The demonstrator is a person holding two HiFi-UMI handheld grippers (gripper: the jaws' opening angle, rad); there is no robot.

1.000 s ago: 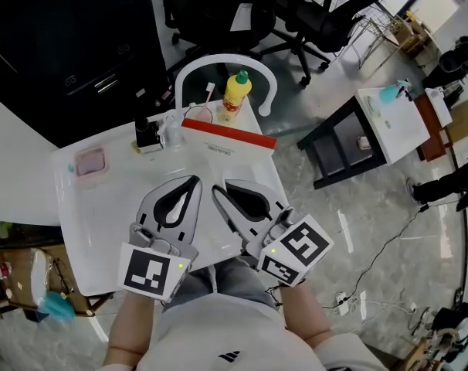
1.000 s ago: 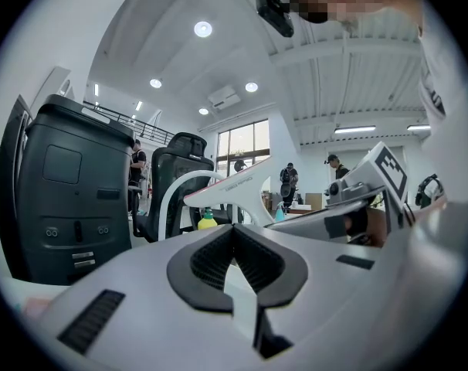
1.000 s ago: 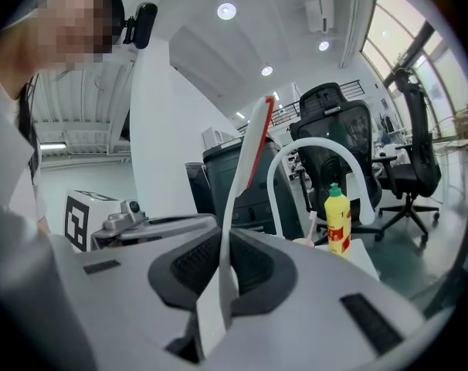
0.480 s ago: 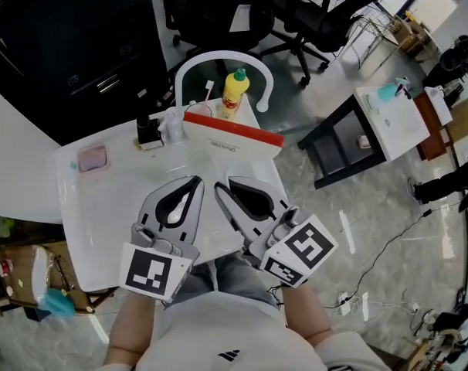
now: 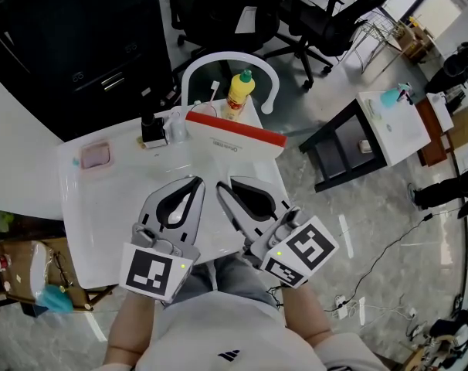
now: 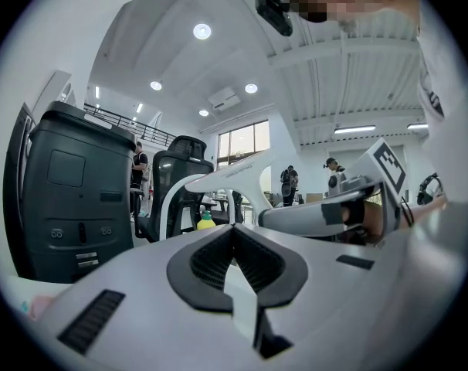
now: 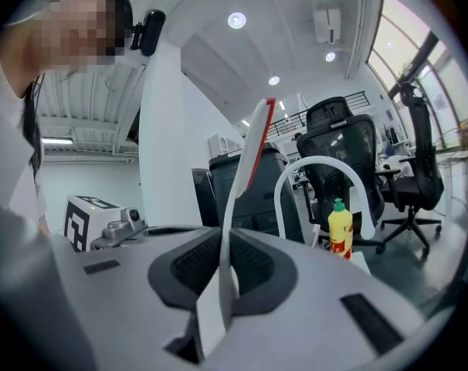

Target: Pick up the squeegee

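Observation:
The squeegee (image 5: 232, 150) has a wide white body and a red blade strip along its far edge. It hangs over the white table (image 5: 87, 222) just past my grippers. My right gripper (image 5: 222, 188) is shut on its near edge. In the right gripper view the thin white squeegee (image 7: 245, 161) stands on edge between the pads and rises out of the right gripper (image 7: 226, 234). My left gripper (image 5: 197, 181) lies beside it on the left, shut and empty. The left gripper view shows the left gripper (image 6: 232, 229) with its tips touching.
A yellow bottle (image 5: 236, 93) stands at the table's far edge, under a white curved chair frame (image 5: 226, 59). A small black object (image 5: 151, 134) and a clear cup (image 5: 174, 127) sit left of it, and a pink pad (image 5: 94, 155) further left. Office chairs (image 5: 327, 14) and a side table (image 5: 388, 122) stand beyond.

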